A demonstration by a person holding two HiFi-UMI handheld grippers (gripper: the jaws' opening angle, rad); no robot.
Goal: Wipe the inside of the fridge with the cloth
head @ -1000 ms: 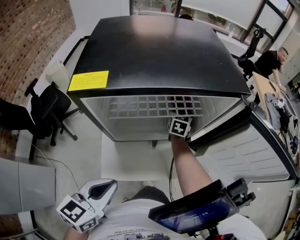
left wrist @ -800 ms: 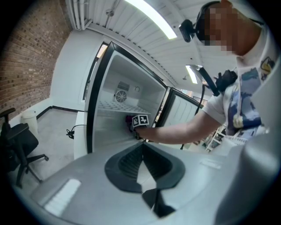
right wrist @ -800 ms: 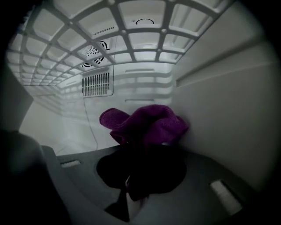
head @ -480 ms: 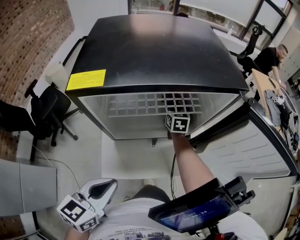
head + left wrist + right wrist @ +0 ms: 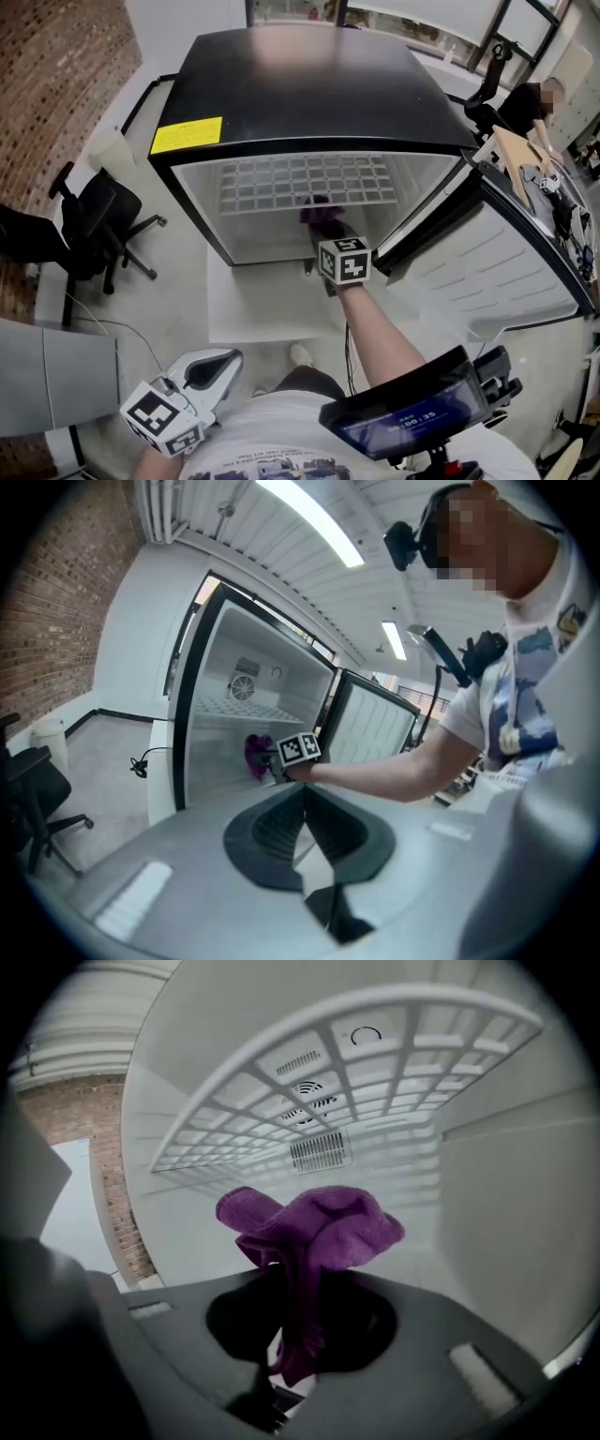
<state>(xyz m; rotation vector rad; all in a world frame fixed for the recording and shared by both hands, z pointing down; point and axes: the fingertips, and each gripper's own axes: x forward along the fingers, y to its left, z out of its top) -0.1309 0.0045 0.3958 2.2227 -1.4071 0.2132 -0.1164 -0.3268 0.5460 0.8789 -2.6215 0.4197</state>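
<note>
Right gripper [image 5: 295,1330]: jaws clamped on the purple microfibre cloth [image 5: 314,1227], which sits at its 12 o'clock inside the open black-topped fridge [image 5: 309,94], under the white wire shelf [image 5: 281,183]. Left gripper [image 5: 305,822]: jaws together, nothing between them, at 7 o'clock in the head view, outside the fridge.

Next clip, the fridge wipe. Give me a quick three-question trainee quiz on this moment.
1. True or false: the right gripper is shut on the purple cloth inside the fridge.
2. Where is the left gripper? A) on the wire shelf B) outside the fridge, shut and empty C) on the door
3. Fill in: the yellow label is stuck on the fridge's ___.
Key: 1 true; 2 B; 3 top.
</note>
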